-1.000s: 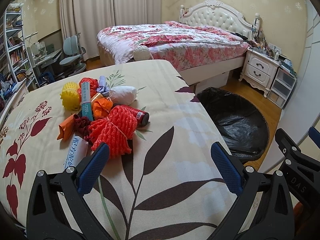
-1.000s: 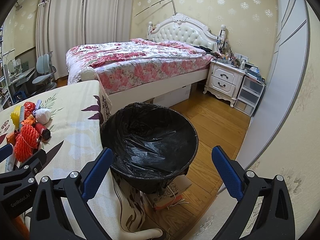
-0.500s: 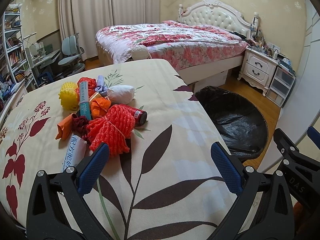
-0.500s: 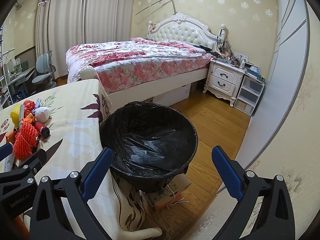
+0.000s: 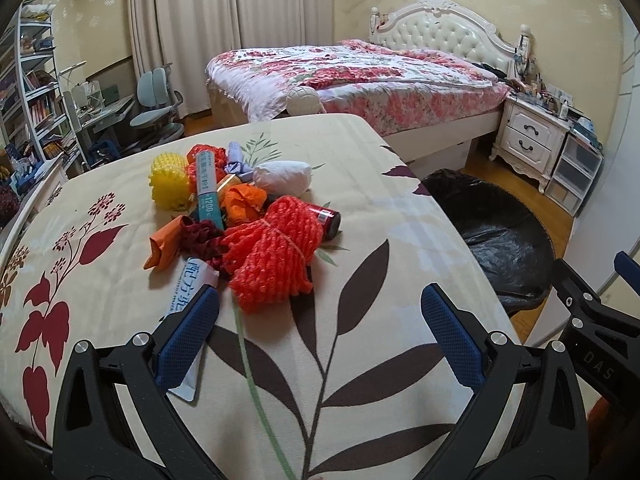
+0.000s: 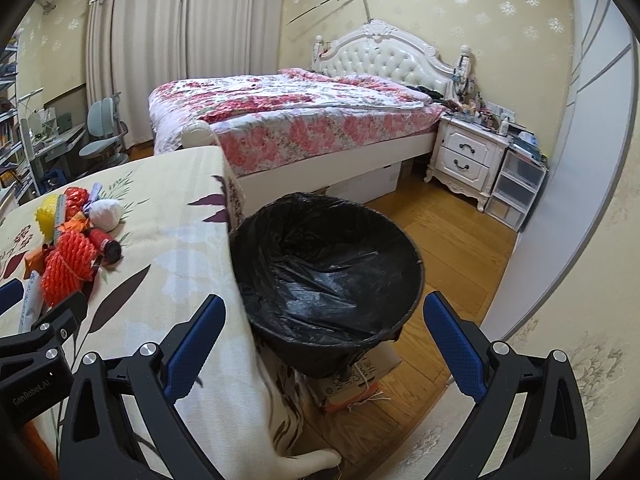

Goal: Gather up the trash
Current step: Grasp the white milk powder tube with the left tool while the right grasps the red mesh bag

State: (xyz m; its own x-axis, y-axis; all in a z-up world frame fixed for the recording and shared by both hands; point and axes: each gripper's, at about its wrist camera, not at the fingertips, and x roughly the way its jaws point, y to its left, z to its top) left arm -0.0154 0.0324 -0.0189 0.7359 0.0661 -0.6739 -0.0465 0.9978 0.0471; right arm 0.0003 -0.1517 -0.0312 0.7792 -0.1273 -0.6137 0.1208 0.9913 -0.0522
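Fingers of both grippers spread wide, empty; trash pile (image 5: 244, 216) just beyond the left gripper (image 5: 316, 312).

A home bedroom: a floral-quilted bed (image 6: 288, 120) with tufted headboard (image 6: 384, 64), white nightstand (image 6: 466, 158), drawn curtains (image 6: 180, 40) and bookshelves (image 5: 32, 92).

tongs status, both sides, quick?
Left tongs: open, empty, above the table near the trash pile.
Right tongs: open, empty, facing the bin.
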